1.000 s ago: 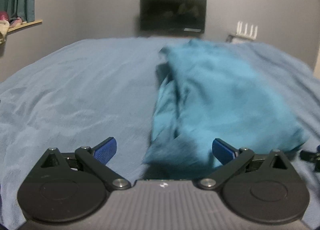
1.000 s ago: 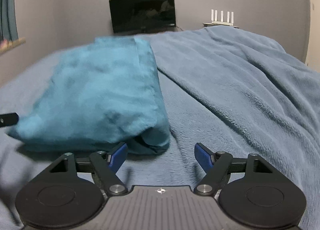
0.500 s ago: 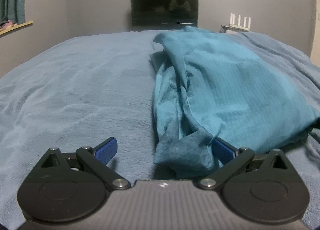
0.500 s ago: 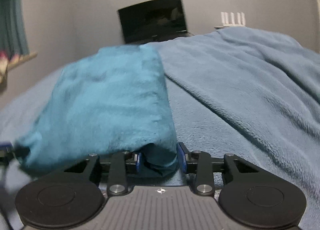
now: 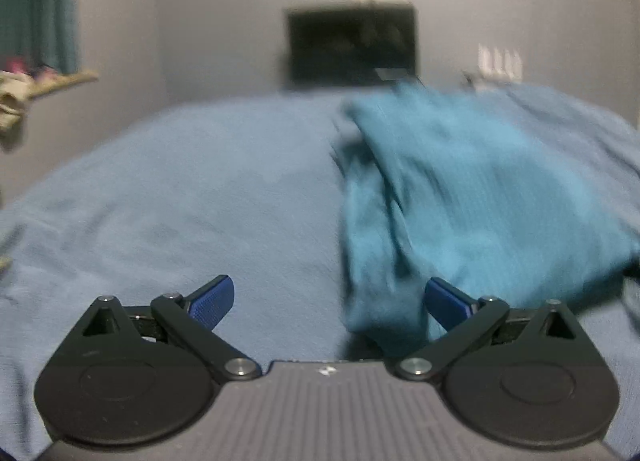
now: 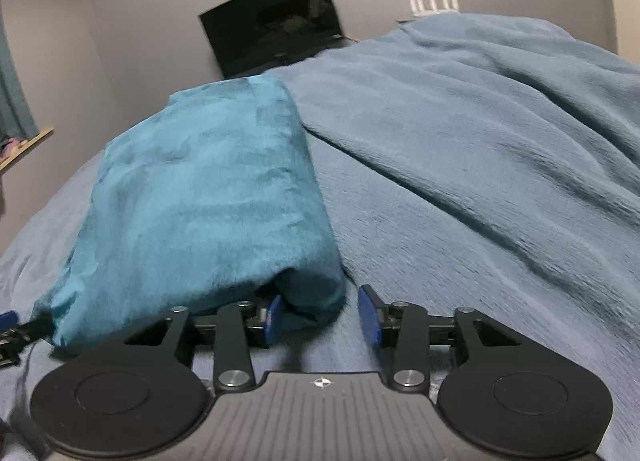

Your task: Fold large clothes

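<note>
A folded teal garment (image 5: 480, 197) lies on the blue bed cover (image 5: 180, 201). In the left wrist view it is right of centre and blurred; its near corner hangs beside my right blue pad. My left gripper (image 5: 328, 301) is wide open and holds nothing. In the right wrist view the garment (image 6: 208, 197) fills the left half. My right gripper (image 6: 322, 317) is part open, with the garment's near right corner lying loose between its blue pads (image 6: 370, 315). The tip of the left gripper (image 6: 8, 327) shows at the far left edge.
A dark screen (image 6: 276, 25) stands against the grey wall past the bed, with a white router (image 6: 434, 1) to its right. A wooden shelf (image 5: 60, 79) and a teal curtain (image 5: 40, 5) are at the left. The cover (image 6: 500, 133) rises in folds at the right.
My right gripper was shut on the garment's corner half a second ago and has opened. My left gripper stayed open and has drawn back and up; its view is now blurred by motion.
</note>
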The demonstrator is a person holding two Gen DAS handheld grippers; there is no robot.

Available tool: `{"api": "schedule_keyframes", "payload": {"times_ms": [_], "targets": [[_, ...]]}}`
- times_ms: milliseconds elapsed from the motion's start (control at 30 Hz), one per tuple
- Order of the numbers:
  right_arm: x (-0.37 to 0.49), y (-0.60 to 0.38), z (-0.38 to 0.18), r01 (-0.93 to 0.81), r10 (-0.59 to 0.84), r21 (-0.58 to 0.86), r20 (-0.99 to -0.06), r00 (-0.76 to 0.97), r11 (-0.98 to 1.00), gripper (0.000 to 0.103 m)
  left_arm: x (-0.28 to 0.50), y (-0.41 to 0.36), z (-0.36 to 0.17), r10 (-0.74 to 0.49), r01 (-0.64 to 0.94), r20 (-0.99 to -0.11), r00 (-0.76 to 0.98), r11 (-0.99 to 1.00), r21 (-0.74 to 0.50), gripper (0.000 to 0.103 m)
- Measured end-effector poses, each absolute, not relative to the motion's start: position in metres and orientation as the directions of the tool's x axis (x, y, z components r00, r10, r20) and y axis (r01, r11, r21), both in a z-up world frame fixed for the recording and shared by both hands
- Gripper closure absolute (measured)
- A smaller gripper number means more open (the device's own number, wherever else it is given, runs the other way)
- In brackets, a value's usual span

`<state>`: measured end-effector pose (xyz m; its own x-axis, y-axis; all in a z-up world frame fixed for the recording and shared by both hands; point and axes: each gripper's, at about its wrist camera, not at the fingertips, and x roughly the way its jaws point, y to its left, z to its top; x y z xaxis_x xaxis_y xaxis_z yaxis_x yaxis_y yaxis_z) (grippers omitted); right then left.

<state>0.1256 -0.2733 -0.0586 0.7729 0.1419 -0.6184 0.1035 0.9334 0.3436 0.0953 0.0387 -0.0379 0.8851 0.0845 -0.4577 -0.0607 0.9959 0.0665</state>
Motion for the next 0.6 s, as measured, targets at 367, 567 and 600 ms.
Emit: {"api": "schedule_keyframes", "payload": {"times_ms": [367,567,600], "targets": [[0.063,-0.27,0.017,-0.067,0.194,0.218,-0.634,0.749,0.974,0.0,0.05,0.024,0.019,-0.062,0.042,-0.618,0.784,0.998,-0.047,0.0],[0.06,-0.252,-0.002,-0.055,0.209,0.233,-0.713,0.669,0.971,0.0,0.054,-0.011,-0.031,0.039,0.08,-0.707,0.706,0.988,0.134,0.0],[0.059,-0.249,-0.006,-0.055,0.202,0.224,-0.711,0.673,0.973,0.0,0.056,-0.015,-0.034,0.041,0.091,-0.709,0.704,0.985,0.148,0.0]]}}
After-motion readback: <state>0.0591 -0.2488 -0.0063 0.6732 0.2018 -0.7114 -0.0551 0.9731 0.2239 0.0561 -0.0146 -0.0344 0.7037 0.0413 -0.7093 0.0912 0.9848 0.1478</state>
